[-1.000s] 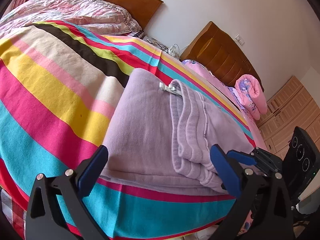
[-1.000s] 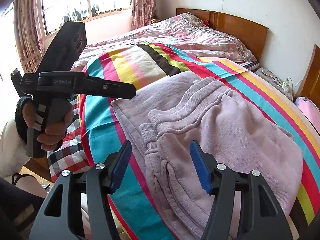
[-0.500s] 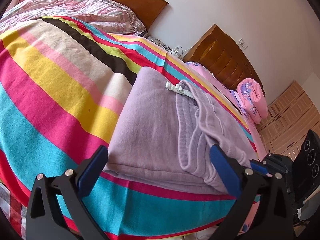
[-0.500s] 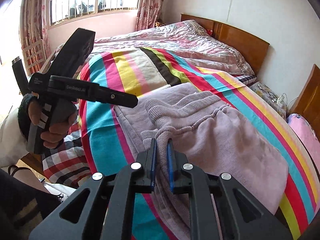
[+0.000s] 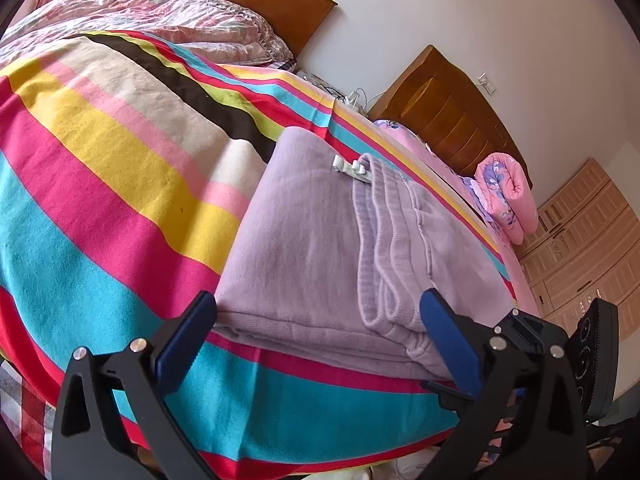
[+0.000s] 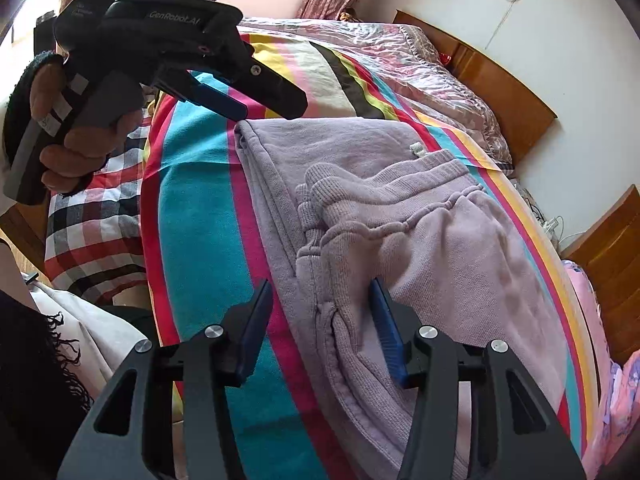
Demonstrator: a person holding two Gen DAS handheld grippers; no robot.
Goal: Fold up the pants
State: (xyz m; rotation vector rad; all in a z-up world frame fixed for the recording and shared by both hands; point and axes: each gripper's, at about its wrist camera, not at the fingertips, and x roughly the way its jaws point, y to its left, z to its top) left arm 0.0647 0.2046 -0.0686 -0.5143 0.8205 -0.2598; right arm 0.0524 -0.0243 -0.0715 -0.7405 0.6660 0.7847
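Observation:
Lilac pants point(image 5: 316, 236) lie folded on the striped blanket point(image 5: 120, 184), ribbed cuffs on top and a white label point(image 5: 352, 168) at the far edge. My left gripper point(image 5: 316, 316) hovers open just before the near folded edge, nothing between its fingers. In the right wrist view a hand holds that left gripper point(image 6: 268, 106) above the pants' far corner. My right gripper point(image 6: 320, 292) is low over the pants point(image 6: 432, 232) and its jaws are opening. Bunched fabric sits between them; the right pad point(image 6: 384, 328) rests against it, the left pad point(image 6: 256, 316) stands free.
A pink quilt point(image 5: 160, 12) and a wooden headboard point(image 5: 276, 4) lie beyond the blanket. A second bed with a rolled pink quilt point(image 5: 508, 196) and a wardrobe point(image 5: 588, 232) stand to the right. A checked sheet point(image 6: 92, 216) hangs at the bed's near side.
The right gripper pinched shut on the cuff fold half a second ago, then let go, opened and sank lower with a roll. The cuffs settled flat. The left gripper barely moved.

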